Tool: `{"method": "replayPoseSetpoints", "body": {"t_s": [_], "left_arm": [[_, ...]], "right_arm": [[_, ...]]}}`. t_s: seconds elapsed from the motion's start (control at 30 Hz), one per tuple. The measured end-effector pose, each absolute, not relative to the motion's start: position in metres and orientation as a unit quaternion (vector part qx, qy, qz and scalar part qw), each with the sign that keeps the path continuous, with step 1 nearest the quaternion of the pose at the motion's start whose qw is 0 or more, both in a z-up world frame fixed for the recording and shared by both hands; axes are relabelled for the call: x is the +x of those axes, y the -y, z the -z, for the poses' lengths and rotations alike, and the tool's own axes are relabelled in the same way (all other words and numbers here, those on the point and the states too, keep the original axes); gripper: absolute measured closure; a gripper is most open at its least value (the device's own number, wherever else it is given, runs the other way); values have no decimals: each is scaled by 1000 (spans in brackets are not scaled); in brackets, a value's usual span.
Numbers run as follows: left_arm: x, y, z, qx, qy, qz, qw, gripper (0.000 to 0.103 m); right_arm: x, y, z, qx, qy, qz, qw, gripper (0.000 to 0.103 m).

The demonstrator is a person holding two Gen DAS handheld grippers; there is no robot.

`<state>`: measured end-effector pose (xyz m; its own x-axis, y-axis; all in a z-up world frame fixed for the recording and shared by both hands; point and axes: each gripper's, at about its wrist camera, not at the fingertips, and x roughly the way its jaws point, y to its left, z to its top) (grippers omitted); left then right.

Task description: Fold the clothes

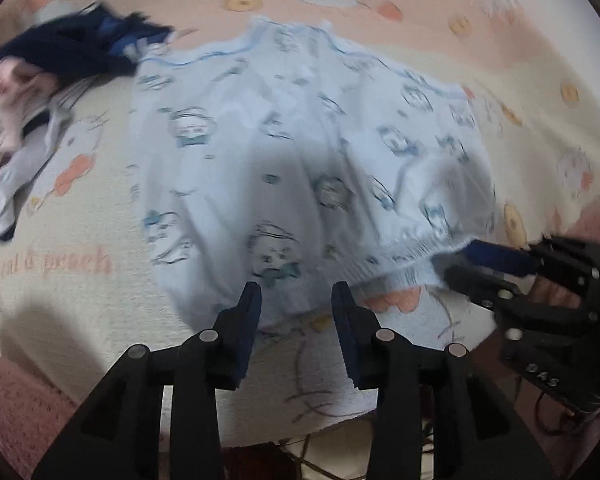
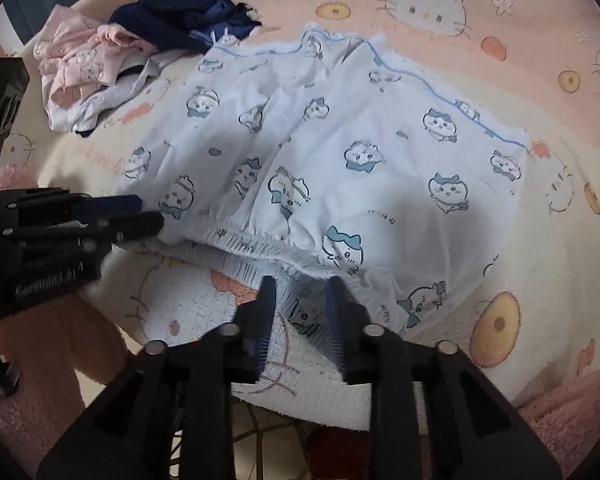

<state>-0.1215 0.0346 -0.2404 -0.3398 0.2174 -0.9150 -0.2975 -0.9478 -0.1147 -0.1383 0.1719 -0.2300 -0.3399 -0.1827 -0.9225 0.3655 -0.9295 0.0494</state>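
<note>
A pale blue garment (image 1: 300, 152) (image 2: 340, 152) printed with cartoon cats lies spread flat on a cat-patterned blanket (image 1: 80, 288) (image 2: 540, 248), its elastic waistband (image 2: 252, 240) nearest me. My left gripper (image 1: 296, 296) (image 2: 150, 212) stands open at one end of the waistband; the hem lies between its fingers and the pads do not press on it. At the other end my right gripper (image 2: 300, 286) (image 1: 446, 264) is open too, with gathered waistband cloth lying loose in the gap.
Other clothes are piled at the far left: a navy garment (image 2: 188, 16) (image 1: 72, 52), a pink one (image 2: 88, 60) (image 1: 8, 96) and a white one (image 2: 100, 104). The blanket's near edge (image 2: 300, 416) drops off just below the grippers.
</note>
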Motion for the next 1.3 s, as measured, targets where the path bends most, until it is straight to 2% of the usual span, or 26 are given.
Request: {"method": "replayPoseSetpoints", "body": {"t_s": [0.17,0.27,0.3,0.33,0.43,0.63,0.77,0.87,0.9,1.0,1.03,1.17,1.3], "left_arm": [[-118,-73,252,-529,-131,-818,183,65],[-123,-80,262,-536,-145,-810,187,67],[-124,-80,261,-532,-145,-813,188,72],[-125,-80,259,-526,-143,-817,186,83],[-128,-75,254,-519,-128,-825,182,90],[-131,-61,245,-511,-79,-838,173,94],[-130,-59,245,-517,-63,-835,177,95],[-124,-60,246,-524,-62,-830,183,95],[-122,-60,245,-524,-63,-829,184,95],[-114,-62,244,-526,-69,-827,187,96],[-112,-62,243,-526,-69,-827,188,96],[-112,-62,248,-540,-66,-817,190,95],[-113,-62,261,-569,-68,-797,192,95]], "right_arm": [[-140,-168,233,547,-110,815,155,77],[-144,-176,231,546,-96,819,148,76],[-146,-179,232,549,-89,818,145,76],[-147,-182,232,551,-85,818,142,76],[-147,-184,229,550,-75,819,142,76],[-144,-178,227,542,-85,823,150,68],[-152,-171,236,539,-117,823,135,68],[-151,-175,225,518,-108,837,136,69],[-150,-176,221,512,-102,841,141,71],[-148,-182,219,517,-100,839,139,90],[-147,-183,220,524,-98,834,138,93],[-141,-192,220,545,-72,822,148,94],[-142,-203,202,521,-16,835,179,93]]}}
